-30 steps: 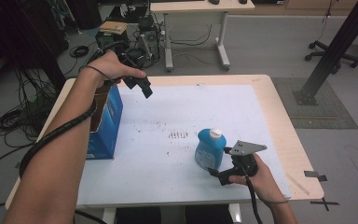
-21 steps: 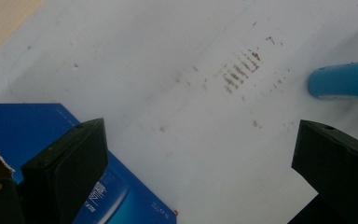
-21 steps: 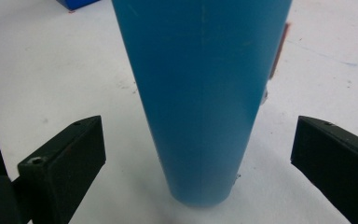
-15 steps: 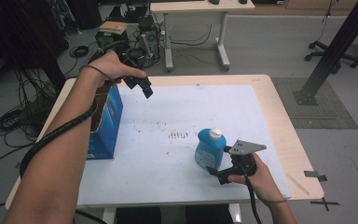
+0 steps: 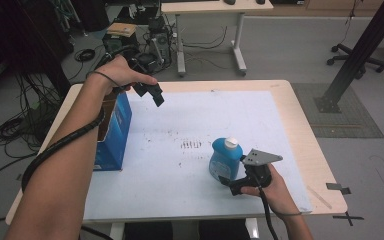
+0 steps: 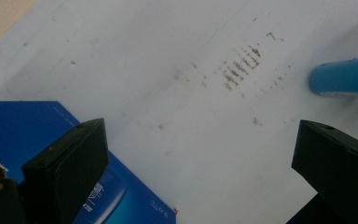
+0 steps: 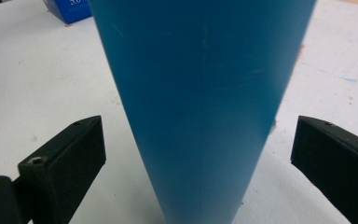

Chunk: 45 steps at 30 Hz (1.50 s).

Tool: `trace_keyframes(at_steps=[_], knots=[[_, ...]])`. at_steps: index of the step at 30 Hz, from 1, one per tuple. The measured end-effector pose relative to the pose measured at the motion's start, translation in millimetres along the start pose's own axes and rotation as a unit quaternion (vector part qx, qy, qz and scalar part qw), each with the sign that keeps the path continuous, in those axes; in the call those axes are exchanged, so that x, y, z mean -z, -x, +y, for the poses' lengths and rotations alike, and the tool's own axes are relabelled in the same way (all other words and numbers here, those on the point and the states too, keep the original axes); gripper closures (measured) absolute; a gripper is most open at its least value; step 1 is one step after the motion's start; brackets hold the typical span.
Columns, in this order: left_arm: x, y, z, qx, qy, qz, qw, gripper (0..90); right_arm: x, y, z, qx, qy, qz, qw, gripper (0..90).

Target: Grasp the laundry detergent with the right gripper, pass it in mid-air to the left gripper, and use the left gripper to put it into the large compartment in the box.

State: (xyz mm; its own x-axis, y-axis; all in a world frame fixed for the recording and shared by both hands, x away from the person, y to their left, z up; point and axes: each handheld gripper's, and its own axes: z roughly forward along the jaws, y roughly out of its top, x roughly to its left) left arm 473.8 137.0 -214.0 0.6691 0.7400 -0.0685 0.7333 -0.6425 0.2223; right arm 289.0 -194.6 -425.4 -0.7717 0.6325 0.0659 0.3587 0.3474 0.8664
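**Blue bottle lined up between wide jaws, easy to tip from here**

The blue bottle (image 5: 225, 159) with the white cap is stood upright on the white table mat (image 5: 280, 130), toward the near right. The right gripper (image 5: 228, 183) is parked just at its base with the jaws spread wide; in the right gripper view the bottle (image 7: 200, 107) is seen between them, not yet touched on either side.

What could go wrong, as a guess: the grab would be made low on the body, so if one jaw lands first the bottle could be shoved sideways or tipped over instead of pinched. The plastic looks smooth and tapered too, so slipping out of a weak squeeze can't be ruled out.

The left gripper (image 5: 156, 95) is held up in the air over the far left of the table, jaws also open, nothing between them. Below it the blue cardboard box (image 5: 115, 131) is stood open at the left edge, well apart from the bottle. Only brown smudges (image 5: 191, 145) are found on the mat between the two, so nothing is blocked there.
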Motion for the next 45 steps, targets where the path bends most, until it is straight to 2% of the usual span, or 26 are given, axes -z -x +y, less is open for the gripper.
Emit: trace_keyframes(at_steps=[9, 10, 14, 32, 40, 45], knots=[[-0.3, 0.0, -0.8, 0.000, 0.000, 0.001, 1.0000, 4.1, -5.9, -2.7, -3.5, -0.005, 0.017, -0.006, 0.9998, 3.1], [-0.3, 0.0, -0.8, 0.000, 0.000, 0.001, 1.0000, 4.1, -8.0, -3.5, -3.9, -0.004, 0.029, -0.010, 0.9995, 3.1], [0.4, -0.2, -2.0, 0.000, 0.000, 0.000, 1.0000, 4.0, -9.3, -3.6, -3.9, -0.006, 0.036, -0.011, 0.9993, 3.1], [1.1, 0.2, -3.8, -0.001, -0.002, 0.000, 1.0000, 4.0, -14.8, -6.4, -5.0, -0.009, 0.052, -0.016, 0.9985, 3.3], [1.2, 1.1, -3.6, -0.001, -0.003, 0.000, 1.0000, 4.1, -13.6, -6.1, -5.8, -0.006, 0.058, -0.021, 0.9981, 12.2], [0.9, 1.7, -3.4, -0.002, -0.005, 0.001, 1.0000, 4.1, -13.5, -5.3, -6.8, -0.008, 0.060, -0.024, 0.9979, 14.2]])
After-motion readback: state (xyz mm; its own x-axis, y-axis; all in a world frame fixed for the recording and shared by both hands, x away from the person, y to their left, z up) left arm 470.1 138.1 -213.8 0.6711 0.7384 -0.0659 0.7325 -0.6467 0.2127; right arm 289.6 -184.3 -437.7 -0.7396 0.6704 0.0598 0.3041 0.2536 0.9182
